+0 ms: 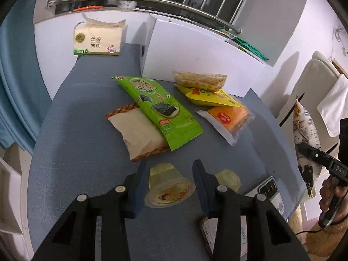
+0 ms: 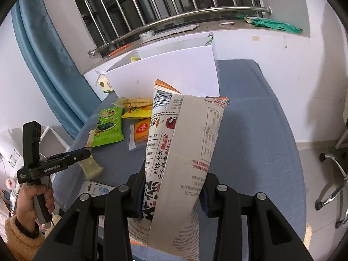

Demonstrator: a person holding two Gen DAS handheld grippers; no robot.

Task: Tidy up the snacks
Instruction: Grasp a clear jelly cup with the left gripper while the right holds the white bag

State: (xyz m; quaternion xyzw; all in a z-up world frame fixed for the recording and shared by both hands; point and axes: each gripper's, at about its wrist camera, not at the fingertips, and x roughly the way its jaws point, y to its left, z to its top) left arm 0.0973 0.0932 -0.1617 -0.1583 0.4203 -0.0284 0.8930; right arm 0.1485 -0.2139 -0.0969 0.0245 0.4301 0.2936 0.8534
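blue-grey cloth-textured table top (image 1: 82,174) carries the scattered snacks. left gripper (image 1: 171,174) hangs low over its near part, blue-padded jaws set narrow with a small clear plastic jelly cup with a printed foil lid (image 1: 168,187) tipped on its side between them; the pads look just beside the cup walls, and firm contact cannot be told. a second pale yellow jelly cup (image 1: 228,177) lies just right of the right finger. beyond, a long green seaweed snack packet (image 1: 161,108) lies slanted, overlapping a cream pillow pack with brown lattice-print ends (image 1: 139,132). to the right, a clear wrapper of pale crackers (image 1: 199,79) rests on a yellow triangular-looking sachet (image 1: 208,97), and near it lies an orange slab in a clear-and-white wrapper (image 1: 228,117). an open white cardboard box (image 1: 195,58) stands at the back of the table, beside a cream-and-green soft pack of tissues (image 1: 99,40) further left. right gripper (image 2: 171,195) is clamped on a tall beige printed snack bag with red and black text (image 2: 184,152), held upright above the table in front of the white box. a hand (image 2: 32,202) in a tan fleece sleeve (image 2: 19,237) grips the left tool's handle.
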